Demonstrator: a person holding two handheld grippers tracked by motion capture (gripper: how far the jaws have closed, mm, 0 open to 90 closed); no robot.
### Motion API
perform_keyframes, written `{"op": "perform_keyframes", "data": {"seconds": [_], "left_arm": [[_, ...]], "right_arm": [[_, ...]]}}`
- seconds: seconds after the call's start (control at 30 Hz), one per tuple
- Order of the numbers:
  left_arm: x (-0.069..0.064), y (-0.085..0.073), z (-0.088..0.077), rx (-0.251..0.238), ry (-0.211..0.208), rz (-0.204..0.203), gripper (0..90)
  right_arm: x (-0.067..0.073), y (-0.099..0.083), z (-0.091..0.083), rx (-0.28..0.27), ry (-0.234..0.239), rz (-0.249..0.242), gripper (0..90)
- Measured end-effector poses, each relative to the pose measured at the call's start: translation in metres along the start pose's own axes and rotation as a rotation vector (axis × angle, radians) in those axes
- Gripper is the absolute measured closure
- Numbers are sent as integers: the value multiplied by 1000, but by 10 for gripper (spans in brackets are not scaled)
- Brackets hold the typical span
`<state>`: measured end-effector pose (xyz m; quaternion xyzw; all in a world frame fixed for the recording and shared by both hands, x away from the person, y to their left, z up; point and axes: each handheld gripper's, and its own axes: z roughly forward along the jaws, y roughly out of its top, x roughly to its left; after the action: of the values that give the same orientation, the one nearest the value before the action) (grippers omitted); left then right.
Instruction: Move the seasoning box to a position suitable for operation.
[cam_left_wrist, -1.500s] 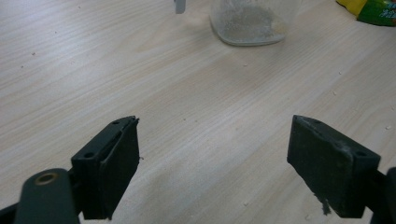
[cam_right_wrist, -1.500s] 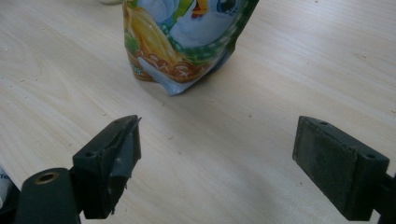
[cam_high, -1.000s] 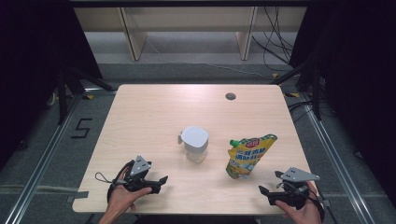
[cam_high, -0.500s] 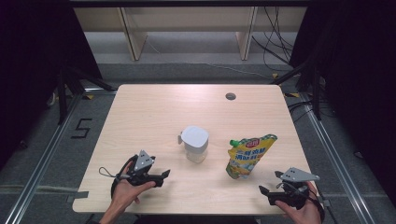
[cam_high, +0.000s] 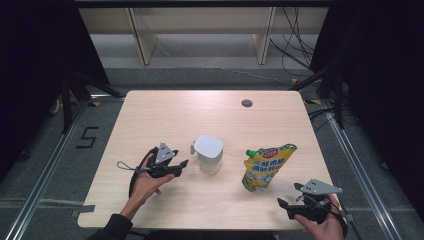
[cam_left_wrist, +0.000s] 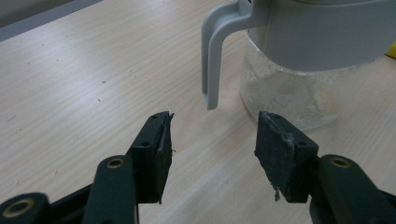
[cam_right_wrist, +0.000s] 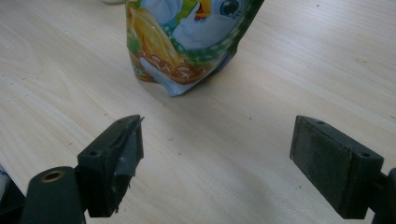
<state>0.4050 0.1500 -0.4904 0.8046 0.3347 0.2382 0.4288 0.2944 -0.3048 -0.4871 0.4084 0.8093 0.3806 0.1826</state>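
Observation:
A clear jug (cam_high: 209, 154) with a grey lid and a grey handle (cam_left_wrist: 212, 56) stands near the table's middle. My left gripper (cam_high: 182, 163) lies just left of it and points at the handle. Its jaws (cam_left_wrist: 212, 126) have just been closing and stand partly open, with nothing between them; the handle hangs a little ahead of the tips. A yellow and green spouted pouch (cam_high: 266, 166) stands to the right of the jug. My right gripper (cam_high: 282, 205) sits at the front right edge, wide open (cam_right_wrist: 217, 140), with the pouch (cam_right_wrist: 191, 32) a short way ahead.
The light wooden table (cam_high: 165, 115) has a small round hole (cam_high: 246, 103) at its back right. Pale shelving (cam_high: 200, 25) stands on the floor behind it. Dark metal frame rails run along both sides of the table.
My left gripper has moved to the right, up to the jug's handle, and its jaws have narrowed. The right gripper, the jug and the pouch have not moved.

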Motion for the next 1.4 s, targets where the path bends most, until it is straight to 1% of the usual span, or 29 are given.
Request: {"op": "perform_keyframes", "data": {"seconds": [0.07, 0.1, 0.13, 0.2, 0.23, 0.33, 0.37, 0.4, 0.43, 0.5, 0.53, 0.57, 0.6, 0.67, 0.7, 0.73, 0.77, 0.8, 0.83, 0.87, 0.9, 1.0, 1.03, 1.07, 1.1, 1.17, 1.27, 1.33, 1.4], "left_arm": [[1, 3, 5, -6, -9, -1, 480], [2, 5, 8, -14, -18, 15, 487], [2, 6, 10, 0, -20, 18, 494], [2, 6, 12, 5, -15, 21, 508], [1, 8, 17, -8, -16, 16, 517], [2, 11, 23, -10, -15, 23, 540], [4, 12, 23, 5, -22, 30, 546], [3, 13, 25, -10, -17, 9, 553], [5, 15, 25, 4, -27, 37, 563], [3, 16, 28, 14, -27, 39, 577], [3, 18, 30, 0, -24, 40, 584], [4, 19, 31, 14, -25, 55, 591], [3, 19, 34, -3, -31, 34, 598], [4, 20, 35, 8, -26, 45, 608], [3, 21, 38, 10, -31, 56, 613], [3, 21, 39, 15, -26, 76, 621], [3, 21, 40, 22, -29, 69, 630], [2, 21, 43, 2, -29, 56, 637], [4, 22, 43, 16, -19, 81, 642], [2, 23, 44, 5, -18, 58, 645], [3, 24, 45, 6, -28, 67, 649], [4, 29, 49, -4, -39, 94, 677], [5, 30, 50, -24, -49, 82, 700], [5, 30, 50, -24, -49, 82, 716], [5, 30, 52, -27, -57, 55, 726], [7, 30, 53, -30, -63, 46, 738], [7, 29, 53, -29, -60, 66, 759], [8, 29, 52, -29, -67, 70, 761], [7, 27, 49, -32, -63, 55, 762]], "right_arm": [[1, 0, 0, 3, 2, 14, 184], [1, 0, 0, 4, 3, 15, 184], [2, 0, 0, 7, 2, 24, 184], [2, 0, 0, 8, 7, 23, 185], [1, -1, 0, 10, 9, 27, 186], [-1, -1, 0, 21, 11, 19, 186], [-1, -1, 0, 17, 9, 14, 186], [-1, -1, 0, 12, 4, 5, 186], [-1, -1, 0, 10, 3, 4, 186], [-1, -1, 0, 16, 5, 11, 186], [-1, -1, 1, 13, 5, 9, 186], [0, -2, 1, 16, 8, 23, 186], [-1, -2, 1, 18, 4, 9, 186], [-2, -2, 1, 17, 4, 9, 187], [0, -2, 1, 15, 4, 21, 188], [-2, -2, 2, 9, 6, 9, 187], [-2, -2, 1, 19, 6, 14, 186], [-2, -2, 1, 15, 0, 11, 186], [-2, -2, 1, 17, 1, 13, 186], [1, -2, 0, 34, 10, 57, 186], [-2, -2, 1, 23, 8, 20, 186], [-3, -2, 1, 21, 2, 10, 187], [-2, -3, 1, 25, 4, 27, 187], [-2, -3, 1, 25, 4, 27, 187], [-4, -3, 3, 20, 18, 23, 187], [-4, -3, 2, 22, 10, 23, 188], [-4, -3, 2, 22, 3, 10, 192], [-3, -3, 2, 22, 3, 10, 195], [-3, -3, 2, 22, 1, 4, 195]]}}
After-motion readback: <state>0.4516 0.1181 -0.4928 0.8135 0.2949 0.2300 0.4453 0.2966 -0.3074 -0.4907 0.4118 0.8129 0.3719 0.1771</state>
